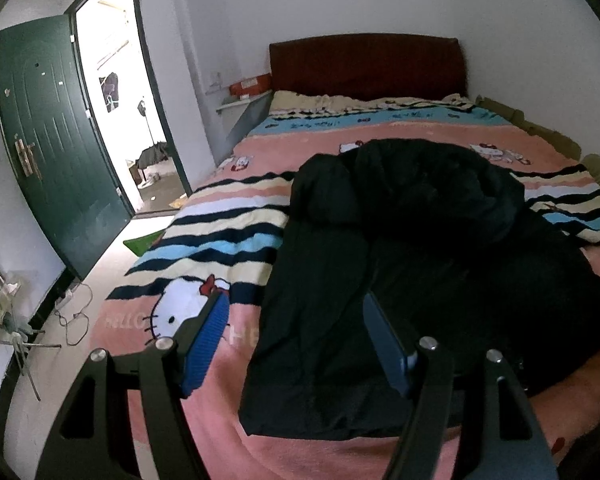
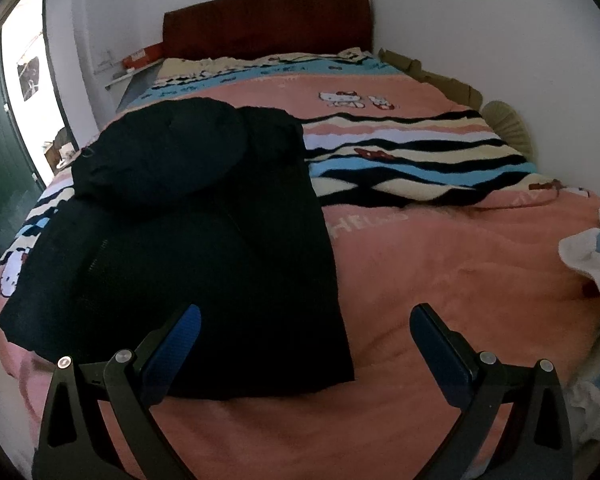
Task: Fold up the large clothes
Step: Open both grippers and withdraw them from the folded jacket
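A large black hooded garment [image 1: 400, 248] lies on the pink Hello Kitty bedspread [image 1: 236, 440], its hood bunched at the far end and its hem nearest me. It also shows in the right wrist view [image 2: 204, 232], folded into a narrow panel. My left gripper [image 1: 296, 300] is open and empty, hovering over the garment's near left edge. My right gripper [image 2: 306, 312] is open and empty, above the garment's near right corner and the bedspread [image 2: 440, 264].
A dark red headboard [image 1: 368, 64] stands at the far wall. A green door [image 1: 56, 136] hangs open at the left, with cables on the floor [image 1: 74, 312]. A white and blue cloth [image 2: 596, 252] lies at the bed's right edge. Cardboard [image 2: 432, 76] lines the right wall.
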A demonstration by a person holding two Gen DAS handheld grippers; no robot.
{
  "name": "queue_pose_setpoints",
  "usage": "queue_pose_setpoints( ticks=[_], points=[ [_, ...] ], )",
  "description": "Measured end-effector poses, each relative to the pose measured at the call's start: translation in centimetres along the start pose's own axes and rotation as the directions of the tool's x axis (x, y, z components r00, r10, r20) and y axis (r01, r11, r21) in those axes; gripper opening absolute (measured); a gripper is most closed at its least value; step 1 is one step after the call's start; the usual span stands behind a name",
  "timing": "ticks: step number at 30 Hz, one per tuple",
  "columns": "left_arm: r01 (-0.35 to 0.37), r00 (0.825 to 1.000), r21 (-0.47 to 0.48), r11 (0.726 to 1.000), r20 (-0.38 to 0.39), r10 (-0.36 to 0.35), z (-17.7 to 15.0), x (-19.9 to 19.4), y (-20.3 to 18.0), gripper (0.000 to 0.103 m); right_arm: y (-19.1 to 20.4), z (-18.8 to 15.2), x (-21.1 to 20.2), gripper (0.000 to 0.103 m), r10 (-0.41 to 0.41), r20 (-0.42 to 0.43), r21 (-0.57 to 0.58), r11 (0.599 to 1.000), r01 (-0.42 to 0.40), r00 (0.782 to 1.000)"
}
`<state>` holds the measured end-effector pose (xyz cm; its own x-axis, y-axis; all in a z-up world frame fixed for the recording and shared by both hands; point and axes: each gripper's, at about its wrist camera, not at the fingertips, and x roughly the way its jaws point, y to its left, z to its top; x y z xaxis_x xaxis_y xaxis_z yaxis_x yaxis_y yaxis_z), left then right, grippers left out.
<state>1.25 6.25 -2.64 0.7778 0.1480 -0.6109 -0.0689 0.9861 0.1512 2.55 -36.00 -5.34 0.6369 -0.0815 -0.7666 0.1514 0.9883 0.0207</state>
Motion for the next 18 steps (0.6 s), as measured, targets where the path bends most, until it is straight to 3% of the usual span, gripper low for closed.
queue_pose_setpoints(
  ticks=[18],
  points=[
    [0.009,0.989,-0.03,0.999,-0.149,-0.014,-2.7,6.1,1.2,0.068,-0.8,-0.1,3.8,0.102,-0.029,-0.078,-0.007,1.0,0.028,0.997]
  ],
)
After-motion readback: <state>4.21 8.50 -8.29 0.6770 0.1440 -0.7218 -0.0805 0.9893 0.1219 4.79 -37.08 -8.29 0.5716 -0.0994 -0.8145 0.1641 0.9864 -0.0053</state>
